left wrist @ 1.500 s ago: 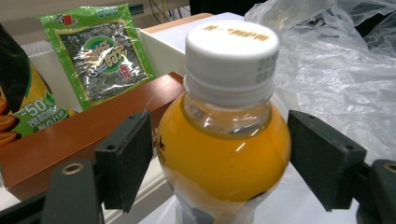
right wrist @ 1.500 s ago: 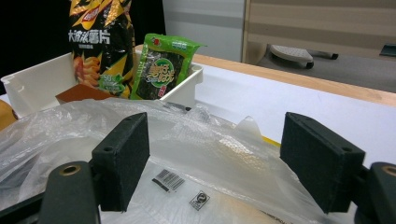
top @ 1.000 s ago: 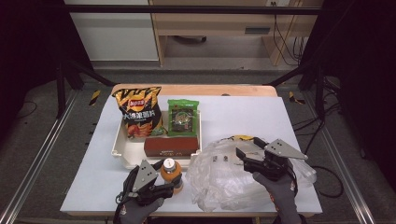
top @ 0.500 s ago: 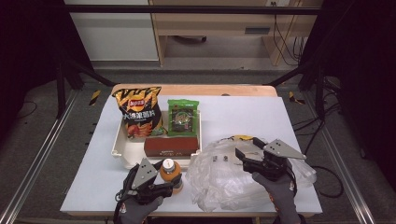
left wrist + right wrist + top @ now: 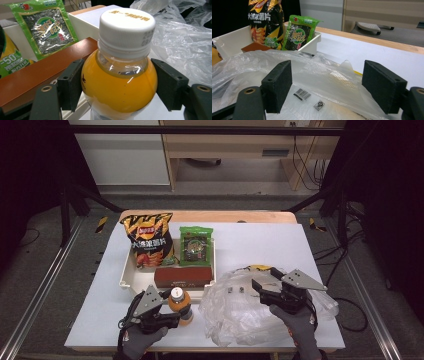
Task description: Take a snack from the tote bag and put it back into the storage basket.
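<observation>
Left gripper view puts the juice bottle (image 5: pixel 119 82) squarely between the fingers (image 5: pixel 70 83), their pads pressed on the orange shoulder at either side just under the white cap (image 5: pixel 126 27), so the left gripper (image 5: pixel 172 315) has the bottle clamped. In the high view the bottle (image 5: pixel 180 304) stands upright on the worktop (image 5: pixel 260 242) at the near edge, just in front of the white tray (image 5: pixel 127 277) and just left of the crumpled plastic bag (image 5: pixel 235 312). The right gripper (image 5: pixel 265 287) hangs over that bag with its fingers (image 5: pixel 279 85) wide apart and nothing between the pads; the film lies below and ahead of them. I judge the step in hand to be the pick-up of the bottle, most likely for packing into the bag, with the grip made and the lift not yet begun. The next move calls for a straight rise that keeps the bottle upright, since the round shoulder could slip, and for the right fingers to catch an edge of the film and open a mouth. Writing: the cap bears gold characters and a faint printed code along its skirt, too small to read. The chips bag (image 5: pixel 265 22) carries large white Chinese characters and a "50" mark low down; it looks like a Lay's bag. The green seaweed packet (image 5: pixel 48 28) has a round green label I cannot read. A barcode (image 5: pixel 302 94) and a small square mark are printed on the bag below the right fingers. A brown box (image 5: pixel 182 276) lies in the tray behind the bottle.
</observation>
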Demonstrator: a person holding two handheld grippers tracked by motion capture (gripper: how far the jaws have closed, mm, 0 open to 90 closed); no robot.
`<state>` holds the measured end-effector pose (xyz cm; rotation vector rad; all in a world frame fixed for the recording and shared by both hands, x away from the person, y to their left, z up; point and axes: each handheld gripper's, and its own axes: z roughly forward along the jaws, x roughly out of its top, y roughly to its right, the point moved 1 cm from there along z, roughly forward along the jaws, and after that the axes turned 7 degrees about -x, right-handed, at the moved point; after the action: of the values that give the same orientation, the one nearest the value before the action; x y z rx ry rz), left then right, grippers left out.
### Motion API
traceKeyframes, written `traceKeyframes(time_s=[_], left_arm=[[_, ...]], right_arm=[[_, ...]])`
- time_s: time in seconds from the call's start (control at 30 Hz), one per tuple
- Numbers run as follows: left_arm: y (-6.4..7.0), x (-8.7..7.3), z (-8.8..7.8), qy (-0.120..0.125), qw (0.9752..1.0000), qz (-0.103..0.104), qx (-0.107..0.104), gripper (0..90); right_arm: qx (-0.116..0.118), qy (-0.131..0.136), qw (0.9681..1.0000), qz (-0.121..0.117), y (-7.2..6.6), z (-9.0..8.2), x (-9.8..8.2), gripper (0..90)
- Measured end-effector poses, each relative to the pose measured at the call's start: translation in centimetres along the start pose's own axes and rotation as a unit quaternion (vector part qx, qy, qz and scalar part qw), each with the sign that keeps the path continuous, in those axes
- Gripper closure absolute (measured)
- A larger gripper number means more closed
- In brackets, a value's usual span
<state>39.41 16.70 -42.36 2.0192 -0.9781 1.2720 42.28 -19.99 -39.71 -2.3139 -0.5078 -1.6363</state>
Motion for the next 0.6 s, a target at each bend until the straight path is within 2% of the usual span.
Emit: traceKeyframes(time_s=[0.03, 0.1, 0.17, 0.23, 0.37, 0.5, 0.6], left_arm=[[0.1, -0.1, 0.0, 0.001, 1.0000, 0.001, 0.006, 29.0], [0.6, -0.1, 0.0, 0.001, 0.9995, -0.002, 0.031, 27.3], [1.2, -0.2, -0.2, 0.005, 0.9975, -0.002, 0.070, 22.4], [1.8, -0.3, -0.2, 0.013, 0.9957, -0.003, 0.091, 19.2], [2.7, -0.4, 0.3, 0.029, 0.9933, -0.024, 0.110, 15.7], [2.4, -0.7, 0.8, 0.036, 0.9905, -0.045, 0.125, 17.1], [2.4, -0.9, 1.2, 0.031, 0.9890, -0.054, 0.134, 19.4]], right_arm=[[0.000, 0.000, 1.0000, 0.000, 0.0, 0.0, 0.0, 24.6], [0.001, 0.000, 1.0000, 0.001, 0.0, 0.0, 0.0, 24.5], [0.000, 0.001, 1.0000, 0.002, 0.0, -0.1, 0.0, 24.4], [-0.001, 0.000, 1.0000, 0.003, 0.0, -0.1, 0.0, 24.3], [0.000, 0.000, 1.0000, 0.001, 0.0, -0.1, 0.1, 24.4], [0.001, 0.001, 1.0000, 0.000, 0.0, 0.0, 0.0, 24.4], [0.000, -0.003, 1.0000, -0.001, -0.1, 0.0, 0.0, 24.3]])
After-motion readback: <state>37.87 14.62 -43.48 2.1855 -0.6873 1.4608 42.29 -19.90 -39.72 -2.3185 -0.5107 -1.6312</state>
